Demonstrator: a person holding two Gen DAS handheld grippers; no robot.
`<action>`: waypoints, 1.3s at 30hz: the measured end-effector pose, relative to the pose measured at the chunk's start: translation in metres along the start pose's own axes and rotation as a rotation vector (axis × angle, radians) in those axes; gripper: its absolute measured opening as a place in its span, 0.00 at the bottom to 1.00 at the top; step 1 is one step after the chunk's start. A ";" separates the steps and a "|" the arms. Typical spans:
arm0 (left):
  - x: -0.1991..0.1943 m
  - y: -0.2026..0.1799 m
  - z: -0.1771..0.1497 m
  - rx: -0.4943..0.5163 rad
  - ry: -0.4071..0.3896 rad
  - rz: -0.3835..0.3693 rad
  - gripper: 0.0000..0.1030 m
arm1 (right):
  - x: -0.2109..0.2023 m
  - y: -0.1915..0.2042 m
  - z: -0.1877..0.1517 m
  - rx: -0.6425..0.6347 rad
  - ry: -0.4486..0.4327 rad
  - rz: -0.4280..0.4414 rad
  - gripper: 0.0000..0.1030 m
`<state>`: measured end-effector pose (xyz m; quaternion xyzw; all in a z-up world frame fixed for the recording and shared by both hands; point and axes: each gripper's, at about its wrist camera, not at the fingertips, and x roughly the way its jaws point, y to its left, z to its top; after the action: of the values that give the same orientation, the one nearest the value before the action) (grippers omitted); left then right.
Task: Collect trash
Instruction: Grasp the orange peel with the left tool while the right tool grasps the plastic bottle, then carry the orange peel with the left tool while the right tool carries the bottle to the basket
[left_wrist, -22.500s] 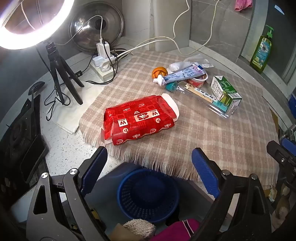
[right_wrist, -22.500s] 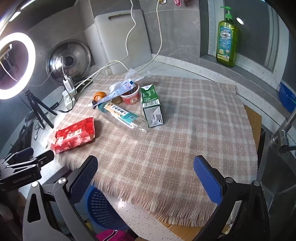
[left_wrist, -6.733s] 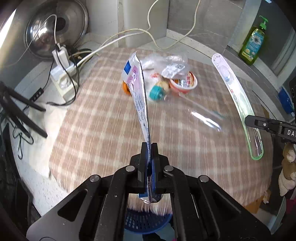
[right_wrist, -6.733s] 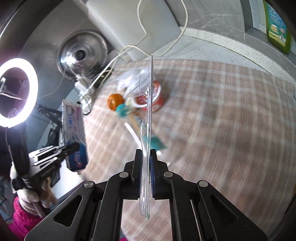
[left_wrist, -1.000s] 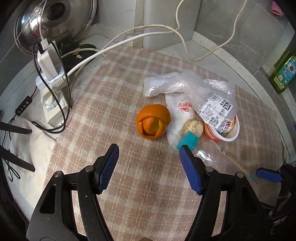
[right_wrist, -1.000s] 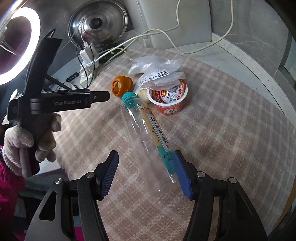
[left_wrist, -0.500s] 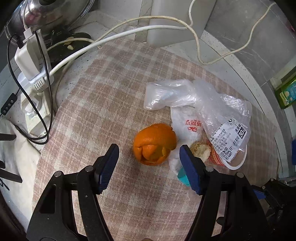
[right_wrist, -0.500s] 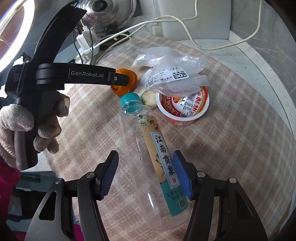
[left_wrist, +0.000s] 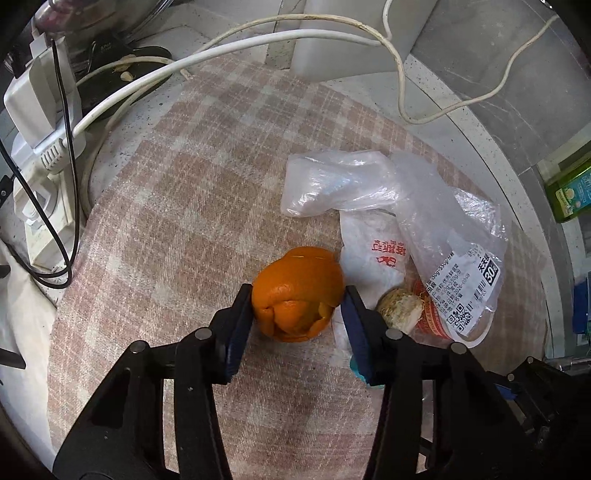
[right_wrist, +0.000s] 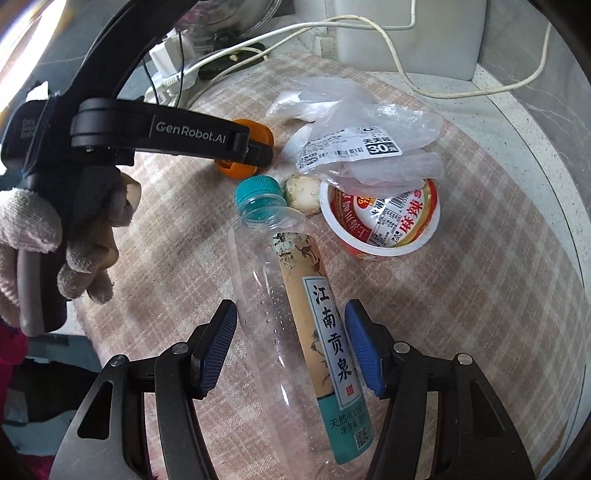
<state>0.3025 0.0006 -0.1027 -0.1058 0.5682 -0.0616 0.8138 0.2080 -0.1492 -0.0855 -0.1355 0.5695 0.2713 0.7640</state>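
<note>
An orange peel (left_wrist: 295, 291) curled into a ball lies on the plaid cloth (left_wrist: 184, 221). My left gripper (left_wrist: 295, 293) points down over it and its jaws are closing, both blue pads touching the peel's sides. From the right wrist view the same left gripper (right_wrist: 255, 151) covers most of the peel (right_wrist: 264, 134). A clear empty bottle (right_wrist: 288, 295) with a teal cap lies lengthwise between the fingers of my right gripper (right_wrist: 290, 317). That gripper is open, its pads beside the bottle without squeezing it.
A red paper cup (right_wrist: 384, 225), a crumpled plastic bag (right_wrist: 362, 147) with a price label and a small pale lump (right_wrist: 301, 192) lie just past the bottle. A power strip (left_wrist: 33, 147) and white cables (left_wrist: 221, 48) sit at the cloth's far left. A gloved hand (right_wrist: 37, 236) holds the left gripper.
Both grippers have come down closer to the cloth. The left jaws have narrowed from wide apart onto the orange peel. The right jaws keep their width around the bottle.
</note>
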 end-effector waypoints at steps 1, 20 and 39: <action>-0.001 -0.001 0.000 0.009 -0.003 0.005 0.45 | 0.001 0.001 0.001 -0.006 0.004 -0.003 0.58; -0.059 0.000 -0.045 0.062 -0.095 0.015 0.36 | -0.027 0.003 -0.020 0.092 -0.080 -0.010 0.54; -0.118 0.033 -0.151 0.108 -0.119 0.015 0.36 | -0.078 0.032 -0.095 0.299 -0.191 0.057 0.54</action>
<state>0.1196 0.0427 -0.0535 -0.0609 0.5154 -0.0799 0.8510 0.0976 -0.1924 -0.0384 0.0223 0.5319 0.2170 0.8182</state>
